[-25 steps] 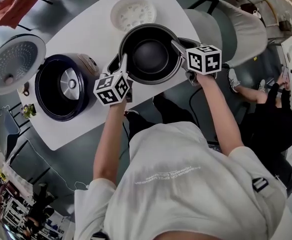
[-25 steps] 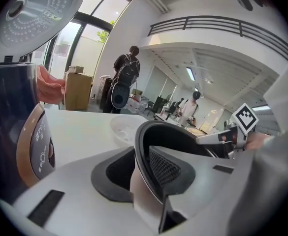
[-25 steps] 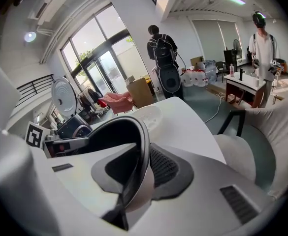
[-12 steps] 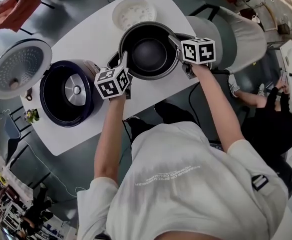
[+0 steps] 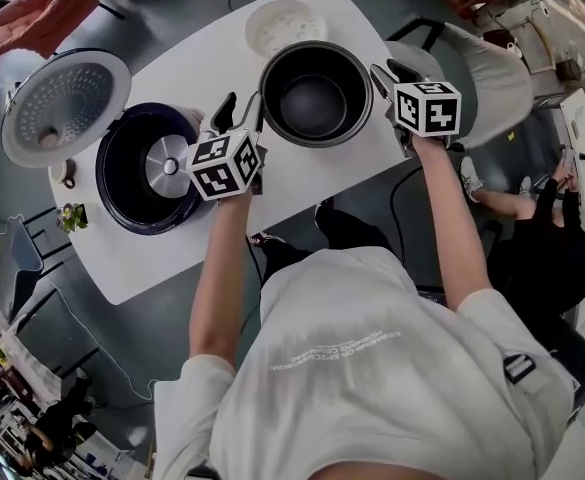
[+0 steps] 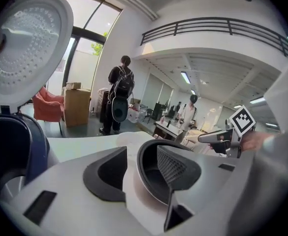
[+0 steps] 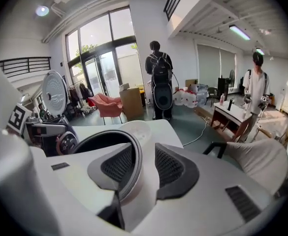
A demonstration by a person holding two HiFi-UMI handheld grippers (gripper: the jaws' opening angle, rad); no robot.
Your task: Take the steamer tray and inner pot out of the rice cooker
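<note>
The dark inner pot (image 5: 317, 93) stands upright on the white table (image 5: 172, 258), to the right of the navy rice cooker (image 5: 147, 168), whose round lid (image 5: 67, 108) is swung open. The white steamer tray (image 5: 285, 26) lies on the table behind the pot. My left gripper (image 5: 240, 106) is just off the pot's left rim. Its jaws are opening wide, with the rim (image 6: 143, 166) ahead between them, untouched. My right gripper (image 5: 387, 71) is at the pot's right rim, jaws opening. The rim (image 7: 99, 136) runs between the pads with a gap.
A grey chair (image 5: 482, 58) stands behind the table's right end. A person in black (image 5: 562, 228) sits to the right. A pink cloth (image 5: 32, 13) lies at the far left. People stand in the hall beyond (image 7: 161, 82).
Both grippers were shut on the pot's rim, one on each side. Now they have opened, lifted and drawn back a little from it, and the pot stands alone on the table.
</note>
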